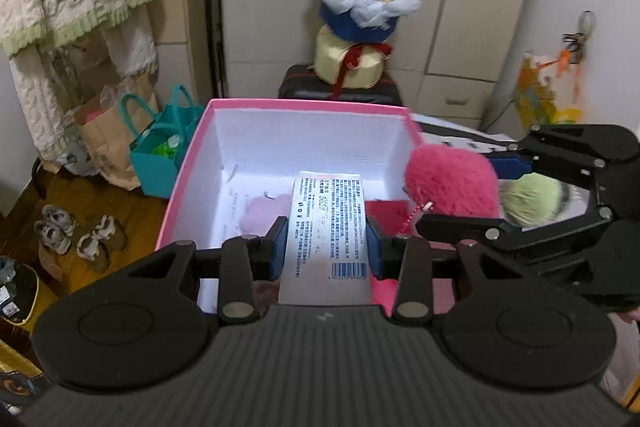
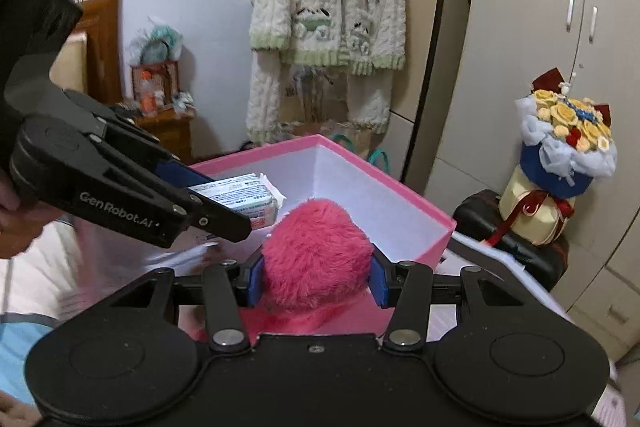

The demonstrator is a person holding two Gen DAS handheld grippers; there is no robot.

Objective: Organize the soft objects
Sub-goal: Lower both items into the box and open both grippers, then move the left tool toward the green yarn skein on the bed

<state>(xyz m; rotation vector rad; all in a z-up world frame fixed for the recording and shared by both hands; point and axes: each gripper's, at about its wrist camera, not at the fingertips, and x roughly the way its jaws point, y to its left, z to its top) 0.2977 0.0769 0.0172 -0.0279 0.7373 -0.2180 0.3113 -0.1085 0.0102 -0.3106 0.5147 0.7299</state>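
Observation:
A pink box (image 1: pixel 308 105) with a white inside stands open; it also shows in the right wrist view (image 2: pixel 400 187). My left gripper (image 1: pixel 327 247) is shut on a white printed soft pack (image 1: pixel 326 235) and holds it over the box's near edge; the left gripper (image 2: pixel 224 205) and pack (image 2: pixel 248 201) also show in the right wrist view. My right gripper (image 2: pixel 316 279) is shut on a fluffy pink plush ball (image 2: pixel 316 253) above the box. In the left wrist view the right gripper (image 1: pixel 460 195) and ball (image 1: pixel 452 183) are at the box's right rim.
A green plush thing (image 1: pixel 532 197) lies right of the box. A flower bouquet (image 1: pixel 360 23) stands on a black case behind it. Teal and paper bags (image 1: pixel 160 147) and shoes (image 1: pixel 76 231) sit on the floor at left. A knitted cardigan (image 2: pixel 328 27) hangs on the wall.

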